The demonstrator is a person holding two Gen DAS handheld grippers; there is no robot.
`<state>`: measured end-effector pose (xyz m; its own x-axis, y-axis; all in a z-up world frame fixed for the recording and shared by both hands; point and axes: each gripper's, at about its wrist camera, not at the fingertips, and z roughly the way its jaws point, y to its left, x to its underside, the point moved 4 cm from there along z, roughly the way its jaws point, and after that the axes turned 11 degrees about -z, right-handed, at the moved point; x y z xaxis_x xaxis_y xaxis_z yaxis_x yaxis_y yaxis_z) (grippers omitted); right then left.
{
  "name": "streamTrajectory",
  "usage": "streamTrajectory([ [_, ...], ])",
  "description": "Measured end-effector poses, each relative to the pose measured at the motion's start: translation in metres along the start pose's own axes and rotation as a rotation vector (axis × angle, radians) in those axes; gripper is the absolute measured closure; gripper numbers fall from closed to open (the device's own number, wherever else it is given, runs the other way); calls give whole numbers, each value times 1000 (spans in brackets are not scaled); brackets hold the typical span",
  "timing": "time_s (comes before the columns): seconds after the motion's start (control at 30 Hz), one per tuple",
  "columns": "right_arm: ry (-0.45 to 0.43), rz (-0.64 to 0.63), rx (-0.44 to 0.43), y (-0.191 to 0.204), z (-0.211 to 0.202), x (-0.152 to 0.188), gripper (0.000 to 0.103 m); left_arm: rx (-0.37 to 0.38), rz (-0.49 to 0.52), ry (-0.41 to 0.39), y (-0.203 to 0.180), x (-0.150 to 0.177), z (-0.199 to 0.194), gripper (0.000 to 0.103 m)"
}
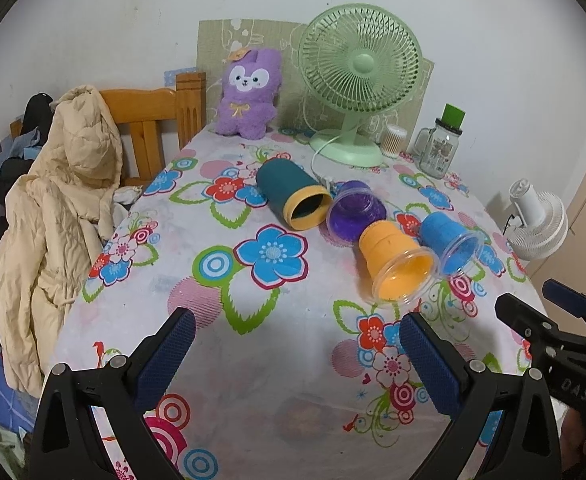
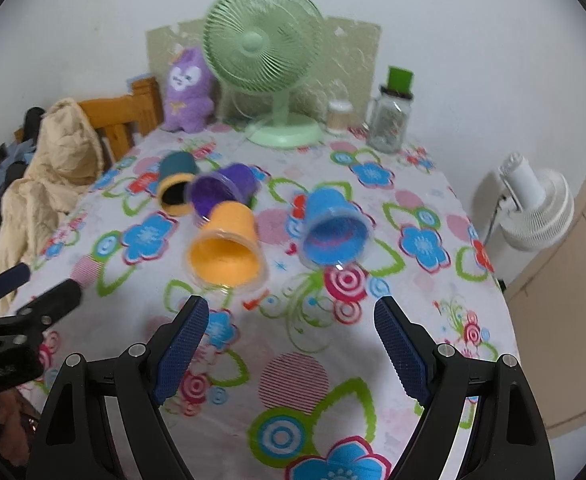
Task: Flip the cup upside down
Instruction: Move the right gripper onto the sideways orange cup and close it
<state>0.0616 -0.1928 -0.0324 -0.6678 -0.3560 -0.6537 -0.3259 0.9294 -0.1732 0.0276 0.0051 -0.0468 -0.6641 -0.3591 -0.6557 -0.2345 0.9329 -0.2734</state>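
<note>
Several cups lie on their sides on the flowered tablecloth, mouths toward me: a dark teal cup with a yellow rim (image 1: 293, 194) (image 2: 176, 184), a purple cup (image 1: 357, 208) (image 2: 224, 188), an orange cup (image 1: 397, 262) (image 2: 227, 246) and a blue cup (image 1: 451, 242) (image 2: 335, 230). My left gripper (image 1: 297, 334) is open and empty, low over the near table, short of the cups. My right gripper (image 2: 291, 320) is open and empty, just short of the orange and blue cups; it also shows at the right edge of the left wrist view (image 1: 533, 300).
A green desk fan (image 1: 357, 80) (image 2: 263, 46), a purple plush toy (image 1: 249, 94), a cotton-swab tub (image 1: 393, 140) and a glass jar with a green lid (image 1: 439, 148) stand at the back. A wooden chair (image 1: 149, 120) with a beige coat (image 1: 61, 208) is left; a white fan (image 2: 533, 204) is right.
</note>
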Motion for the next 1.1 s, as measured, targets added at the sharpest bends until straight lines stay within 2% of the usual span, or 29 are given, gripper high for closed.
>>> streamTrajectory([
  [0.13,31,25,-6,-8,10,4,16,-11,-1,33,3,4,12,0],
  [0.3,33,-3,-8,-9,17,-7,16,-17,12,62,3,5,30,0],
  [0.57,-5,-106,-59,5,33,-55,16,-24,36,105,0,-7,60,0],
  [0.67,27,-150,-90,18,53,-71,16,-21,58,122,-5,-14,72,0],
  [0.87,119,-165,-228,34,91,-91,16,-35,103,147,-9,-22,88,0],
  [1.0,186,-195,-249,40,110,-96,16,-32,100,153,-9,-25,93,0],
  [1.1,240,-193,-303,43,125,-99,16,-38,111,161,-11,-26,98,0],
])
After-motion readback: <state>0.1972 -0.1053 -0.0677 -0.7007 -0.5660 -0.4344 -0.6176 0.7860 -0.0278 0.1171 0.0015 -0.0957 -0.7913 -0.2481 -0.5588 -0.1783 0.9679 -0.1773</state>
